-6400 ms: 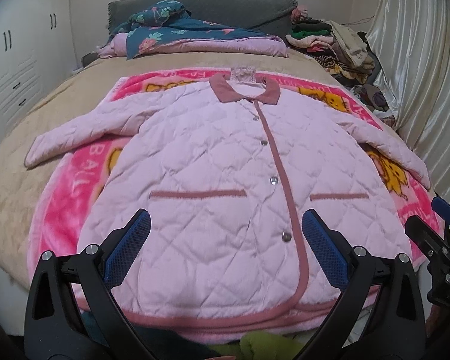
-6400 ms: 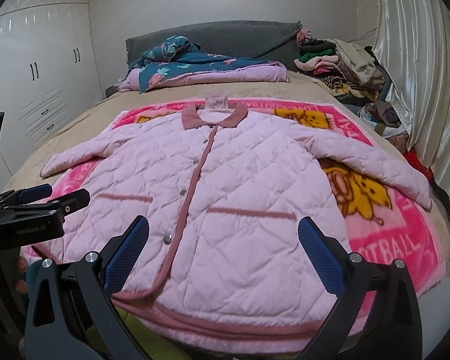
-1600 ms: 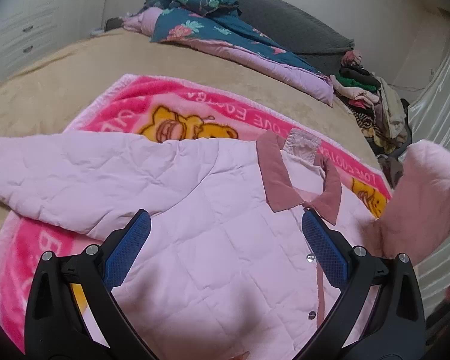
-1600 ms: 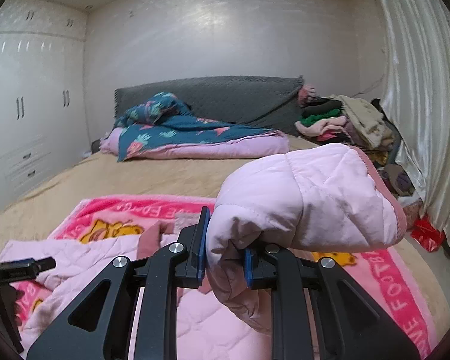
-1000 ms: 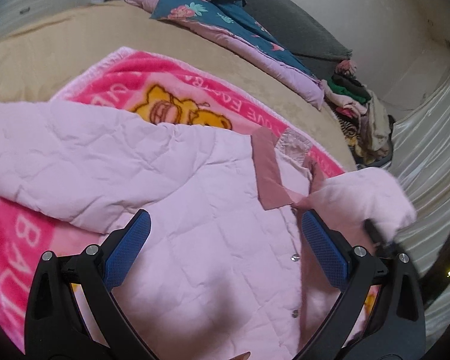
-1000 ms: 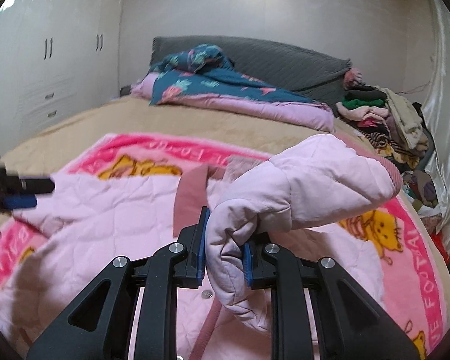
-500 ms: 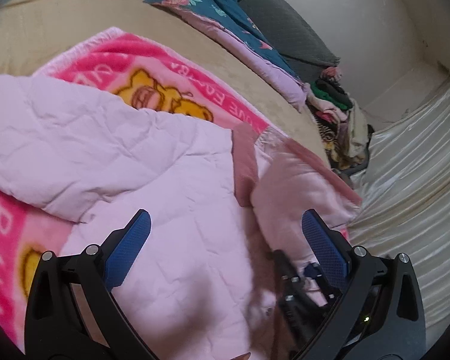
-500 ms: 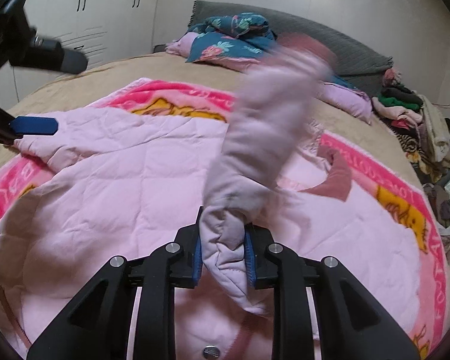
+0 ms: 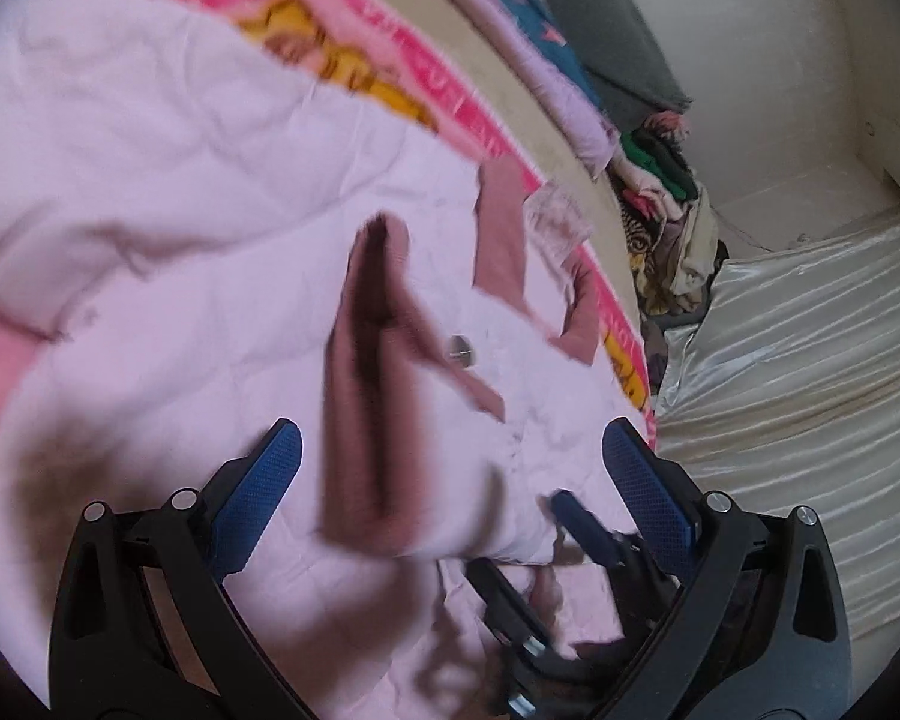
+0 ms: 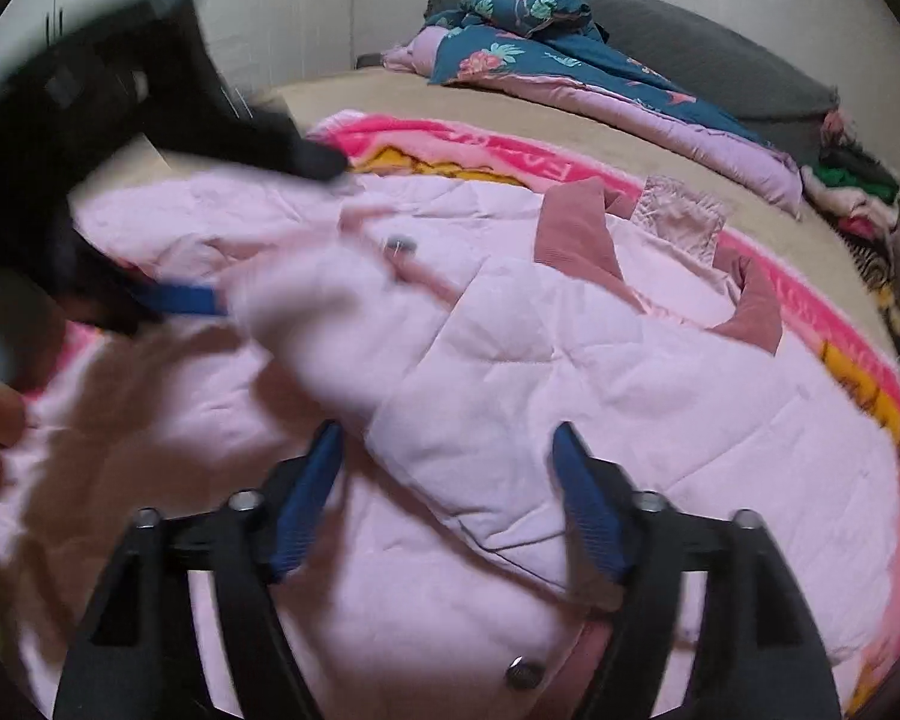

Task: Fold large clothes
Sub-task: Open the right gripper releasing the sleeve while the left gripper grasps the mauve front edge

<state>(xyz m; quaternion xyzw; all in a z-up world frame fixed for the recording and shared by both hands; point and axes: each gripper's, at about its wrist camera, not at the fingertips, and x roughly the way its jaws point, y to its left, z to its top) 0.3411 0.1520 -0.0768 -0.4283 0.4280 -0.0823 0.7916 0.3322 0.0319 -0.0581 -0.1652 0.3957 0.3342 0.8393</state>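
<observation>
A pale pink quilted jacket with a dusty-rose collar lies on a pink cartoon blanket on the bed. Its right sleeve lies folded across the chest, cuff toward the left. My right gripper is open just behind the folded sleeve, holding nothing. My left gripper is open above the sleeve cuff. The right gripper shows in the left wrist view; the left gripper shows, blurred, in the right wrist view.
A teal floral duvet and a grey headboard are at the bed's far end. A pile of clothes sits at the far right corner beside a pale curtain. White wardrobes stand on the left.
My right gripper has let go of the sleeve and opened; the sleeve now lies across the jacket front. My left gripper has swung right, over the sleeve cuff.
</observation>
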